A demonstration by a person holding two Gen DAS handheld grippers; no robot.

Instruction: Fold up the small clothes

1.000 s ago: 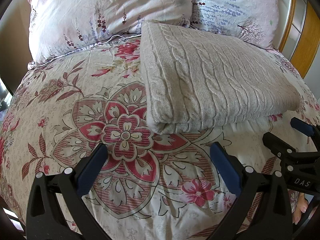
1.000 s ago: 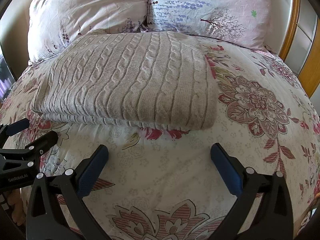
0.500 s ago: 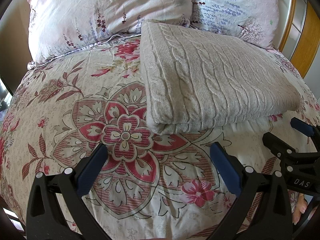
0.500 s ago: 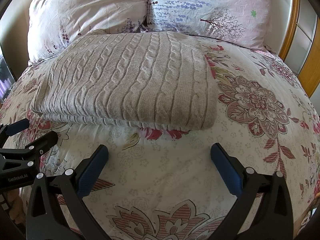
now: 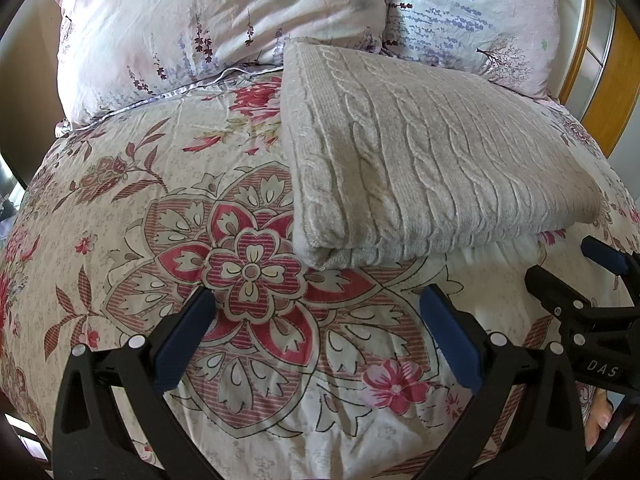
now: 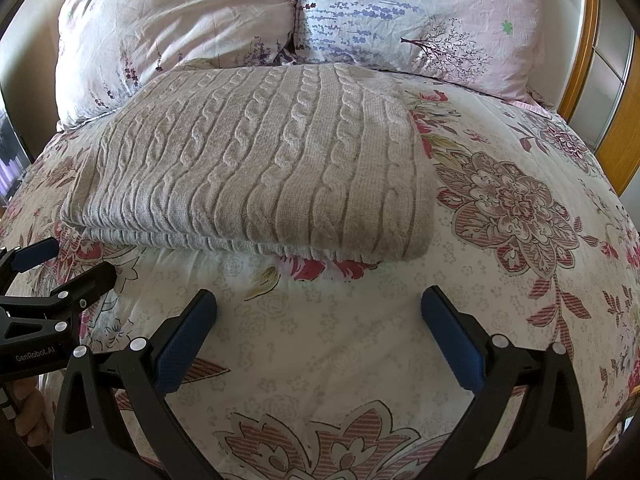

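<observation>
Beige cable-knit sweater [image 5: 432, 168] [image 6: 256, 168] — folded flat, rectangular — lying on the bed

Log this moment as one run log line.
sweater: folded on duvet | left gripper: open, clear | right gripper: open, clear | pillows: behind sweater

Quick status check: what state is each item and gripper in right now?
Sweater: folded flat, lying on the duvet, untouched.
Left gripper: open, empty, short of the sweater.
Right gripper: open, empty, short of the sweater.
Duvet: spread over the bed.
Pillows: propped behind the sweater.
</observation>
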